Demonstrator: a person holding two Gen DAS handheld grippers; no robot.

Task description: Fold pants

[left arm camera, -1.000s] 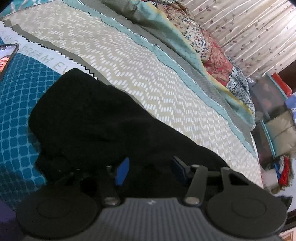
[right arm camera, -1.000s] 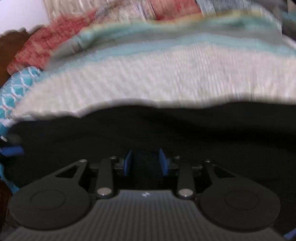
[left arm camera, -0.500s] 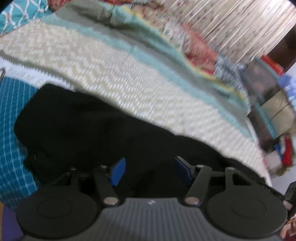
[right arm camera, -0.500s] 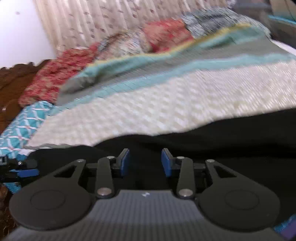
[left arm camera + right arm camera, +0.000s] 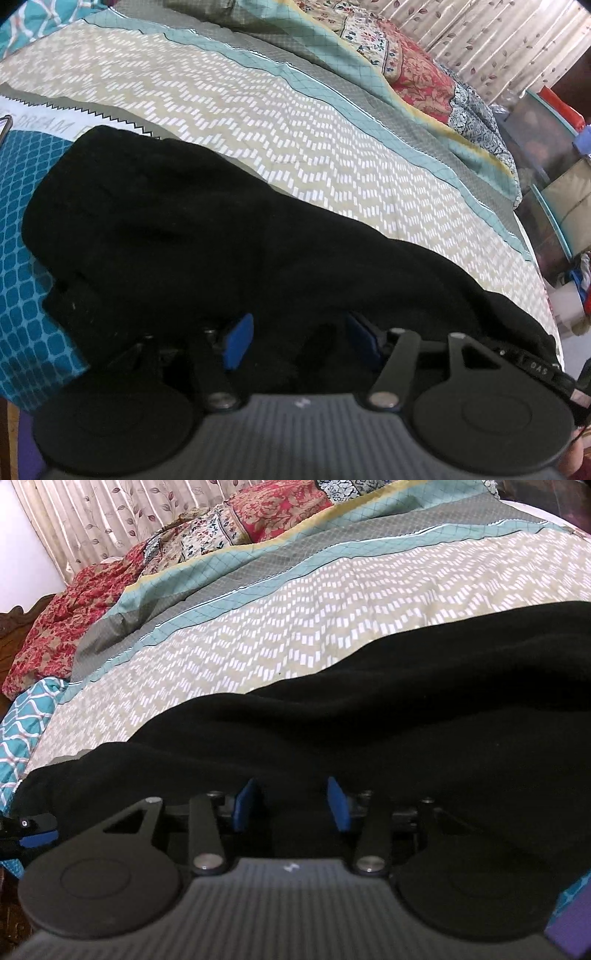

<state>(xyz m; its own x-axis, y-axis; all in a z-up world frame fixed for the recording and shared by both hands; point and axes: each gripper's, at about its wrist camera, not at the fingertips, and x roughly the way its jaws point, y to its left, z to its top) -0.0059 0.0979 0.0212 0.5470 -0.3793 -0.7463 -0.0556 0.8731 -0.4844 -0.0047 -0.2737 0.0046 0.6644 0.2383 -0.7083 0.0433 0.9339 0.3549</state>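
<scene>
- While both tools hover low, black fabric pants (image 5: 192, 236) lie across the near edge of the bed's chevron-print quilt (image 5: 295, 122).
- Left tool (image 5: 295, 334): spread, pinching nothing.
- Right tool (image 5: 291, 805): jaws just opened wider, pads clear of cloth.

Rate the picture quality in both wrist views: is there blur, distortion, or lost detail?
Left wrist view: sharp, strong fisheye bending of the bedspread; the black pants read as a near-featureless dark mass, folds barely visible. Right wrist view: also sharp with the same curving; the pants show only faint creases, and the curtain is brightly lit.
</scene>
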